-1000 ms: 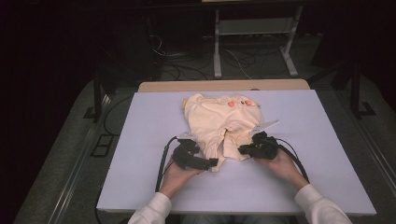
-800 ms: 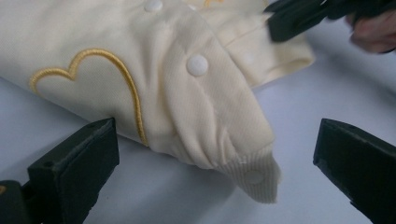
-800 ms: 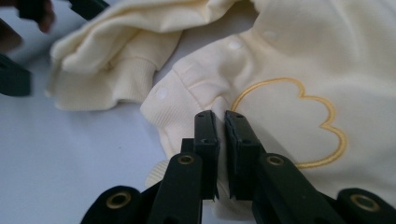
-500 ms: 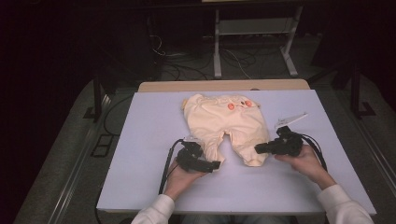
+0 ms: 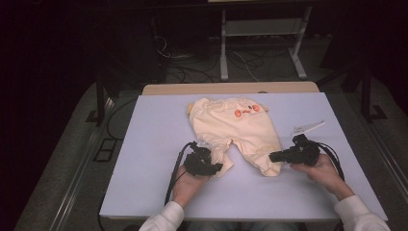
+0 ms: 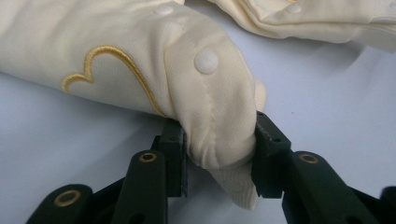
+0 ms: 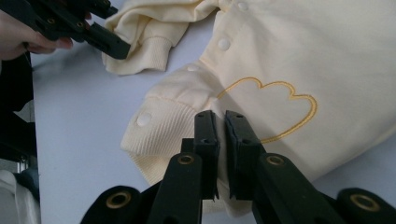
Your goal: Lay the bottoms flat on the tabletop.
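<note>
White tabletop [image 5: 144, 144] against a dark floor. Cream baby trousers [image 5: 231, 125] lie spread just ahead of both grippers. Left gripper [image 5: 217, 167]: jaws, which have just been closing, now pinch the bunched cuff of one leg [image 6: 219, 135] between the pads. Right gripper [image 5: 272, 156]: jaws nearly together, clamping a fold of the other leg [image 7: 261, 98] beside its ribbed cuff [image 7: 161, 126].

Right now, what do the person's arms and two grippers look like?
Both grippers, left gripper and right gripper, are black, with flat jaws on brass-ringed pivots. A black cable trails from each. A pale three-cornered plate tops the right one. The sleeves are white.
</note>
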Tool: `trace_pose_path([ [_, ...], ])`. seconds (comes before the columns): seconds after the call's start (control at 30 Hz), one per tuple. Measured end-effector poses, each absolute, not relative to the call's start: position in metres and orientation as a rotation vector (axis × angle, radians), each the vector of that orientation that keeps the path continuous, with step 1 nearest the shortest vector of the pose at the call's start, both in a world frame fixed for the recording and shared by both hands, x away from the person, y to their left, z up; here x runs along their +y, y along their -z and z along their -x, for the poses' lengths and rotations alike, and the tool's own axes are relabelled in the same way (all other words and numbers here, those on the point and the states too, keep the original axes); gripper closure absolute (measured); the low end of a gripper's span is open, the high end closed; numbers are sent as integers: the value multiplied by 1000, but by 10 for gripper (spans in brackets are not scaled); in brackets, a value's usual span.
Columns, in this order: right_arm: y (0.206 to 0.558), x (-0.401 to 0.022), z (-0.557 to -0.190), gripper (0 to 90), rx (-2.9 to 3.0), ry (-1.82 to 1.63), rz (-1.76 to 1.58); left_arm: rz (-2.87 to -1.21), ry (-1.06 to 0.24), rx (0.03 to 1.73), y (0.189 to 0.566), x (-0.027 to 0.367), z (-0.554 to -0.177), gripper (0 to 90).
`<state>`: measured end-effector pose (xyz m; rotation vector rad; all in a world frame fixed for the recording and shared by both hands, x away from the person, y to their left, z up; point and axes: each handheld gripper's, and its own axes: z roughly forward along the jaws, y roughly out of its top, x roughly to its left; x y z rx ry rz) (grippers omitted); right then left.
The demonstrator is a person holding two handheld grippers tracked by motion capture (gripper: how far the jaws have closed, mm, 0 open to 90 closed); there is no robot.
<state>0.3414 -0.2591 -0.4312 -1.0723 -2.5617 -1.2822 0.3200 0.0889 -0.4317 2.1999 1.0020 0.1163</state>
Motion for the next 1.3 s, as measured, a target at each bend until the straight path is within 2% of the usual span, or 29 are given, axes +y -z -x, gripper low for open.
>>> trace_pose_path([
  [0.23,434,-258,-341,828,-2566,1276,1081,-2236,-215,953,401,84,-329,626],
  [0.43,435,-255,-341,829,-2578,1273,1079,-2238,-253,916,377,62,-350,624],
  [0.77,440,-248,-342,828,-2608,1238,1059,-2226,-133,943,378,16,-398,602],
  [0.9,441,-247,-343,827,-2606,1222,1063,-2097,-29,969,387,6,-414,546],
  [1.0,442,-247,-343,827,-2607,1217,1059,-1941,71,976,398,5,-424,445],
  [1.1,443,-247,-344,826,-2610,1211,1057,-1895,91,952,405,3,-429,365],
  [1.3,444,-246,-345,826,-2605,1206,1062,-1838,51,924,411,-3,-433,276],
])
